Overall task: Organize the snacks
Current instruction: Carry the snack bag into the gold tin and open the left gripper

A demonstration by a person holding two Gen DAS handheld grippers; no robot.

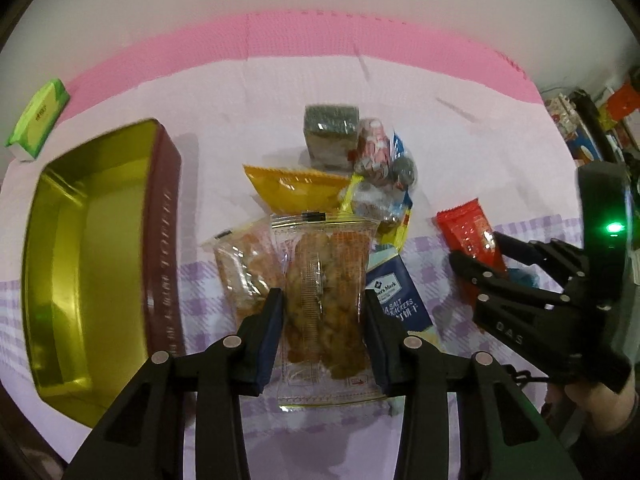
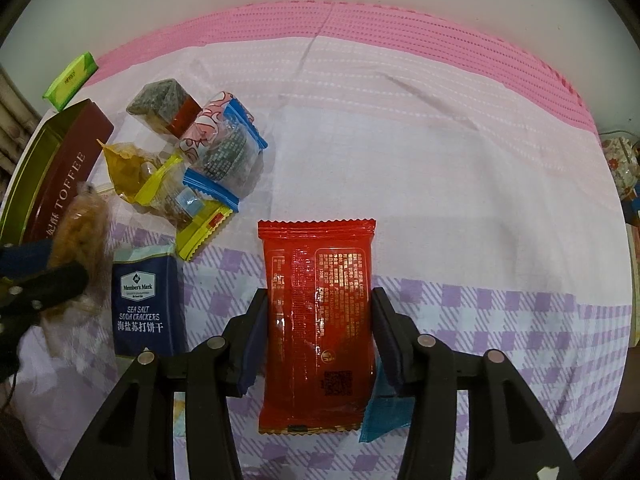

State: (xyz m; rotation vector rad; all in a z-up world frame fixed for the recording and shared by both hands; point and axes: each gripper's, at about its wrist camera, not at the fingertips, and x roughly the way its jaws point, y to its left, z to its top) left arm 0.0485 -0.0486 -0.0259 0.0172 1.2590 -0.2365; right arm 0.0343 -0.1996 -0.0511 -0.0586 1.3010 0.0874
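My left gripper is shut on a clear packet of fried golden snack, its pads pressing both sides; the packet hangs just above the cloth. Left of it stands an open toffee tin with a bare gold inside. In the right wrist view, my right gripper is shut on a red foil packet held lengthwise between the pads. The left wrist view shows that gripper at far right with the red packet. The left gripper and its blurred snack appear at the right wrist view's left edge, by the tin.
A heap of wrapped snacks lies mid-cloth, with a navy soda cracker pack in front and a second clear packet beside it. A teal packet lies under the red one. A green box sits behind the tin.
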